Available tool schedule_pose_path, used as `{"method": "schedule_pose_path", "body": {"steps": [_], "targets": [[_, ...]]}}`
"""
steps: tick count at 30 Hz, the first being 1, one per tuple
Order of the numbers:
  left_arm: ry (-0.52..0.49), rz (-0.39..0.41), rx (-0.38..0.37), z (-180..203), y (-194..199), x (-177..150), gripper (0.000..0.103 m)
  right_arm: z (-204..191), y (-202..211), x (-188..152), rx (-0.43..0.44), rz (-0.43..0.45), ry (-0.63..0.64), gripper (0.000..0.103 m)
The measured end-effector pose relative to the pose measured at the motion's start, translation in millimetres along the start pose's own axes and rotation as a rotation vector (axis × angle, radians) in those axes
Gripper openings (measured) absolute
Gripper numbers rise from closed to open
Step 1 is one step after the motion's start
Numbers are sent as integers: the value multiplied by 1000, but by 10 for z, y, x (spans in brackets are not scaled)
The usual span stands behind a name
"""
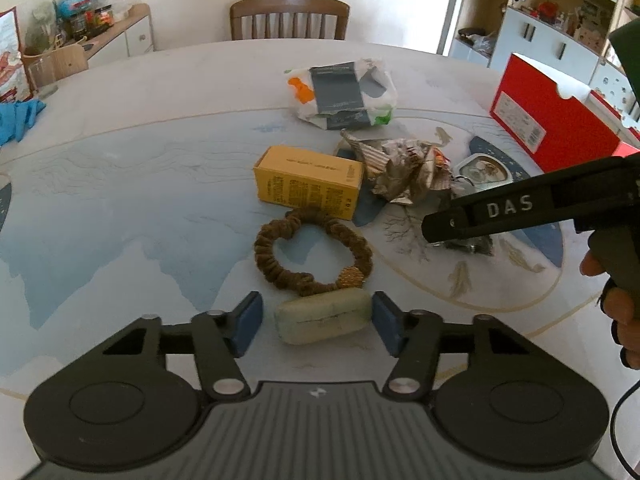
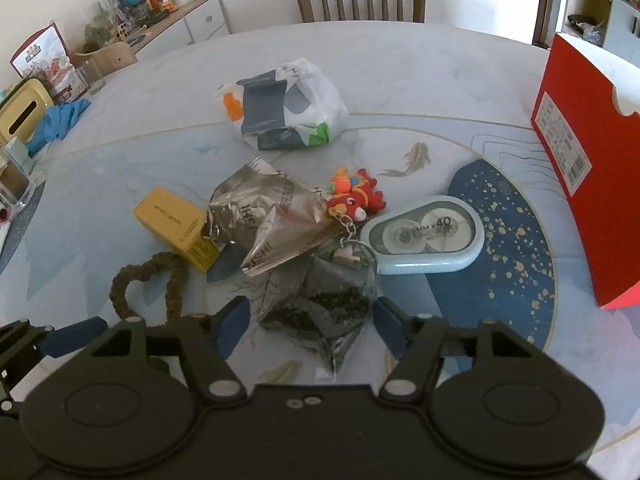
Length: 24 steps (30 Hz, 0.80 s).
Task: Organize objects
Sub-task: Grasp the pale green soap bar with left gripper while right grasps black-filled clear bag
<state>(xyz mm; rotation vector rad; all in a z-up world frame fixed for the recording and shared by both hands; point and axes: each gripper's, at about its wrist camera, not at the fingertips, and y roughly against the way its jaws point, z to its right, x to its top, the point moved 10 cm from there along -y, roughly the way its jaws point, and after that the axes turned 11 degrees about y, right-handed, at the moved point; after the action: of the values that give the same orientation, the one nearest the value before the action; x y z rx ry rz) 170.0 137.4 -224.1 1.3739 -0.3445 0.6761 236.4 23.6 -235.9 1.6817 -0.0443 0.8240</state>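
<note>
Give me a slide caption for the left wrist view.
Left claw straddles a pale green case on the table, a brown scrunchie just beyond.

- Wooden chair (image 1: 289, 16) at the worktop's (image 1: 160, 92) far edge, pale wall behind
- Cluttered sideboard (image 2: 192, 16) left
- White shelving (image 1: 560, 32) right, possibly a bright doorway beside it

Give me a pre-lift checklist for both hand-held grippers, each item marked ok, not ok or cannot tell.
1. Green case centred between the left hand-held gripper pads: ok.
2. Left pads pressing on the case: not ok; a gap shows at the left pad, while the right looks about touching.
3. Brown scrunchie clear of the case: not ok, it touches the far edge.
4. Clear tea bag between the right hand-held gripper pads: ok.
5. Right pads gripping the bag: cannot tell.
6. Keychain ring free of the bag: cannot tell; it overlaps the top.
</note>
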Motion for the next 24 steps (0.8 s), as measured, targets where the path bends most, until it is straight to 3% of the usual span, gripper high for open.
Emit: {"method": "schedule_pose_path", "body": {"steps": [13, 24], "targets": [[4, -15, -5, 43, 33, -36, 51, 120, 160, -105, -12, 7, 1, 34], [5, 12, -45, 259, 266, 92, 51, 270, 564, -266, 11, 28, -31, 31]]}}
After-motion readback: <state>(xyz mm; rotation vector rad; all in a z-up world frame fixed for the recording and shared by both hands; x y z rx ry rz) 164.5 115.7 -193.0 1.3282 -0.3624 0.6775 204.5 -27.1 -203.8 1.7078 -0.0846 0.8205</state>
